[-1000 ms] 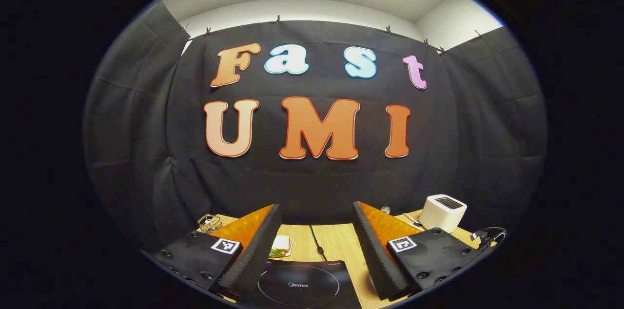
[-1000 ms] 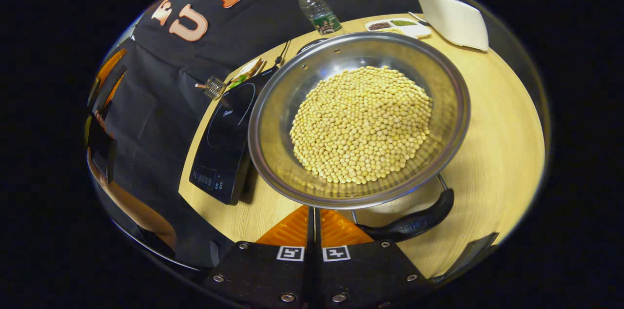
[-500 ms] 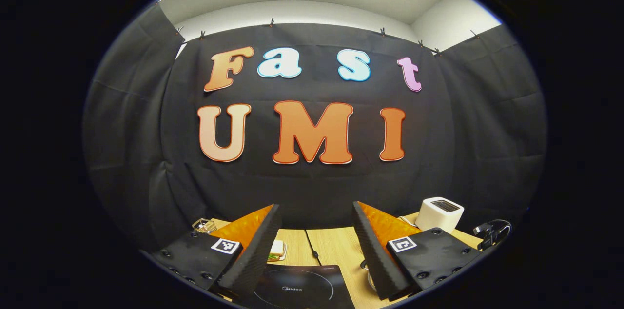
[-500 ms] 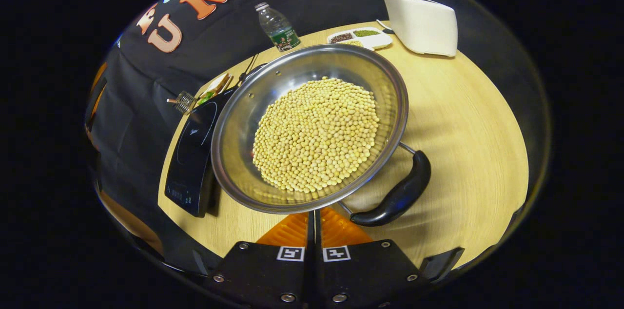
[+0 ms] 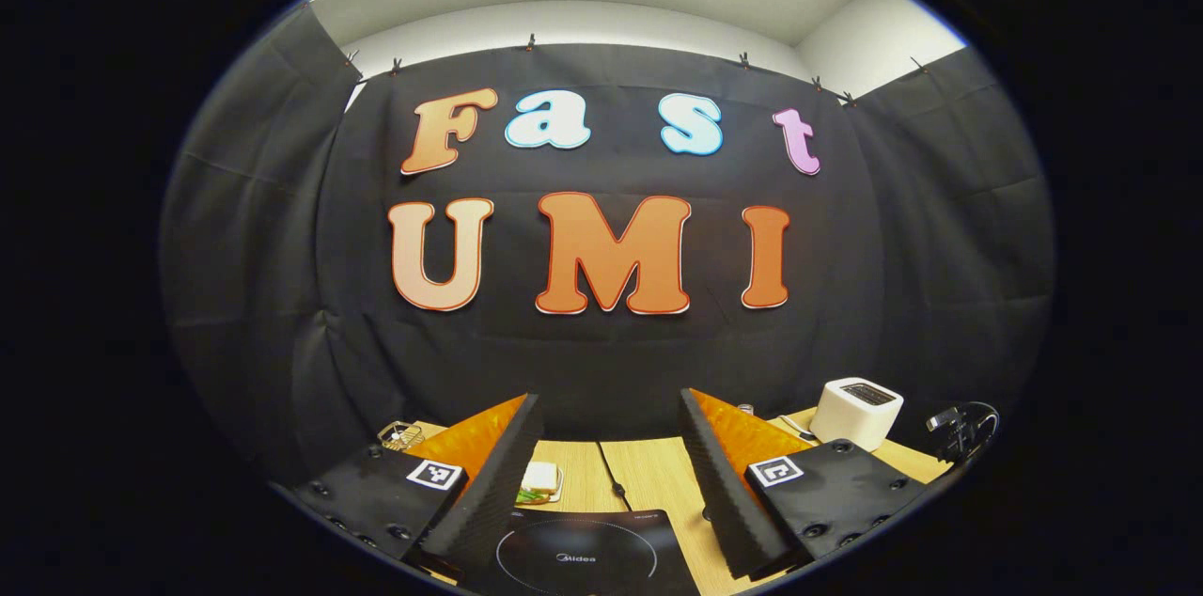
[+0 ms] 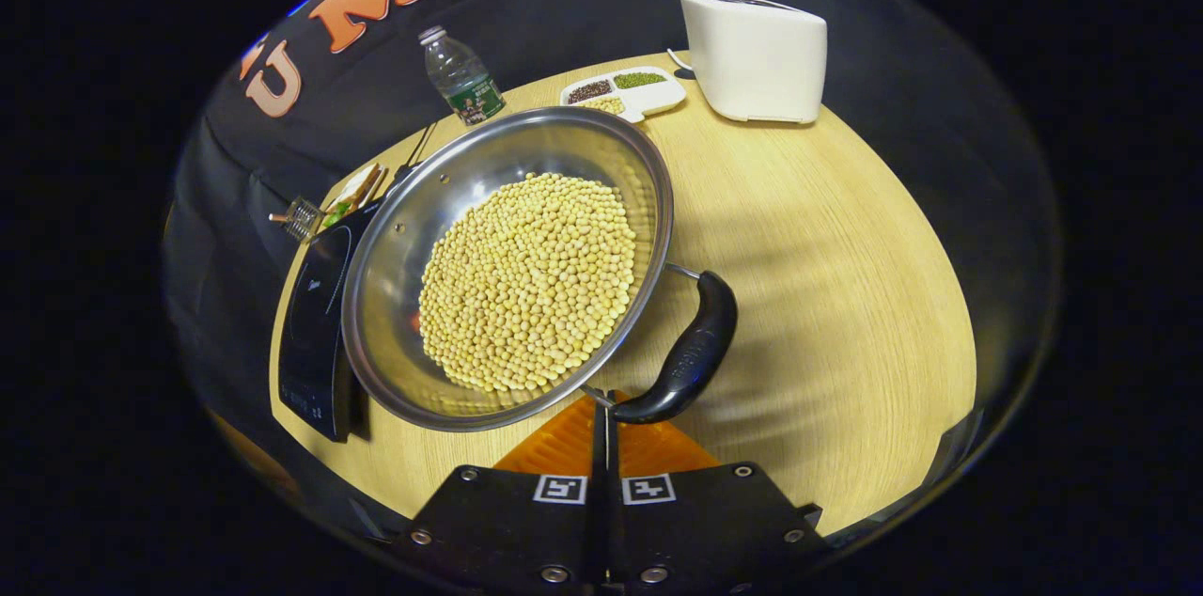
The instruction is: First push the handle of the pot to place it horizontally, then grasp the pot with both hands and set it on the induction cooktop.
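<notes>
In the right gripper view a steel pot (image 6: 395, 229) full of yellow beans (image 6: 526, 281) stands on the wooden table (image 6: 827, 276). Its black handle (image 6: 691, 352) sticks out on the right side of the rim. My right gripper (image 6: 601, 403) is shut with nothing in it, its tips touching the near end of the handle. The black induction cooktop (image 6: 310, 333) lies just left of the pot, which overlaps its edge in this view. In the left gripper view my left gripper (image 5: 609, 400) hangs open and empty above the cooktop (image 5: 578, 554).
A white toaster (image 6: 757, 55), a divided snack tray (image 6: 625, 93) and a water bottle (image 6: 460, 88) stand along the table's far edge. A sandwich plate (image 6: 352, 192) and a small wire rack (image 6: 296, 218) sit beyond the cooktop. A cable (image 5: 611, 474) runs from the cooktop.
In the right gripper view the handle has swung from lying across the near side to pointing up and away, and the pot has drifted left. The left gripper has barely moved.
</notes>
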Available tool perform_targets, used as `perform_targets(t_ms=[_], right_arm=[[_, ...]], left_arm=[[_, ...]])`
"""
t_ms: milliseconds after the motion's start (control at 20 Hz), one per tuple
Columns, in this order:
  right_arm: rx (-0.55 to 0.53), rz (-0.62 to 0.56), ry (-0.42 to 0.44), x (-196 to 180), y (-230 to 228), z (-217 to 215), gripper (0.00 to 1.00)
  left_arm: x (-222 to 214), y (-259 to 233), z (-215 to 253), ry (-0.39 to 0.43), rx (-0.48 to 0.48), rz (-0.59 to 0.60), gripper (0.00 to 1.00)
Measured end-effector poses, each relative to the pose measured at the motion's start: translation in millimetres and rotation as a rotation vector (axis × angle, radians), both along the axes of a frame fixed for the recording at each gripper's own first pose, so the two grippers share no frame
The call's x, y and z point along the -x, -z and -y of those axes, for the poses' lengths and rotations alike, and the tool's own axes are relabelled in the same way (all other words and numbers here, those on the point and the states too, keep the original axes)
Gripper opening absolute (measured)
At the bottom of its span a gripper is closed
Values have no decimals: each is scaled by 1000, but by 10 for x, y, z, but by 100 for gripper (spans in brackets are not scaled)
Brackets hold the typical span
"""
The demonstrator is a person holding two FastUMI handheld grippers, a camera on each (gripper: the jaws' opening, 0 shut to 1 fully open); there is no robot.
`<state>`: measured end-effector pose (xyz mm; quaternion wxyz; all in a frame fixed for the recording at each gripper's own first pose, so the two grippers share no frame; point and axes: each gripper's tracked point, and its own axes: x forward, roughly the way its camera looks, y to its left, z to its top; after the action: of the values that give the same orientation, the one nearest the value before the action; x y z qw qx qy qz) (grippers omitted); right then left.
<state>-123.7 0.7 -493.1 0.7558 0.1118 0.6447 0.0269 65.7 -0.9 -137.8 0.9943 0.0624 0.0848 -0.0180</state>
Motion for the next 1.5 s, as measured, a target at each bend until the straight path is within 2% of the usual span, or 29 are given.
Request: perform_targets(t_ms=[250, 550, 600, 750, 800, 850, 1200, 1350, 1500], right_arm=[[36, 21, 86, -188, 78, 221, 0], [114, 44, 125, -453, 172, 410, 0], [126, 48, 131, -504, 195, 434, 0], [146, 62, 160, -614, 233, 508, 0], [152, 64, 166, -628, 238, 547, 0], [158, 70, 174, -665, 238, 580, 0], [170, 109, 226, -1042, 267, 680, 0], [169, 118, 230, -1155, 324, 678, 0], [153, 123, 240, -1249, 350, 654, 0]], left_arm=[[25, 14, -82, 1, -10, 2, 98], [55, 170, -239, -13, -12, -37, 98], [62, 188, -276, -20, -13, -40, 93], [72, 258, -349, -34, -6, -55, 93], [69, 285, -348, -34, -5, -61, 98], [72, 303, -349, -33, -5, -66, 93], [89, 492, -72, 7, 15, -104, 98], [81, 680, 56, 30, 35, -142, 95], [64, 906, 177, 45, 56, -196, 98]])
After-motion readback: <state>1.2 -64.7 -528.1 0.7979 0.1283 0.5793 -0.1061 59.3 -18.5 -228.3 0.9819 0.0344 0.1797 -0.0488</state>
